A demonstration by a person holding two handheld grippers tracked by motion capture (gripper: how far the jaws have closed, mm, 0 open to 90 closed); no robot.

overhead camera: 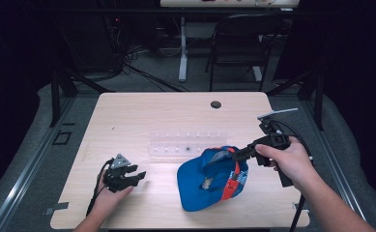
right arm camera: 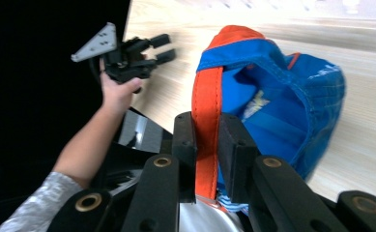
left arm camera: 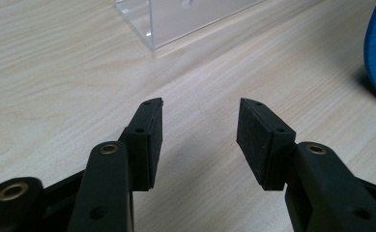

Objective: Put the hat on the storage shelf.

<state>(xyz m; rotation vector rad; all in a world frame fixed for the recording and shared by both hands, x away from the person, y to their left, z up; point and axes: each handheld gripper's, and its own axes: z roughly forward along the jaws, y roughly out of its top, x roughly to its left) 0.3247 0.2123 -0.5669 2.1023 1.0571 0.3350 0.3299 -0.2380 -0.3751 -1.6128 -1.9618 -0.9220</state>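
Left of the blue cap, the left claw waits low over the worktop, jaws wide and empty, probably ready to help. The cap lies upside down near the front edge. At its right, the right claw pinches its orange strap, seemingly to lift it.

The high view looks down over the table; both gripper views sit close above it.
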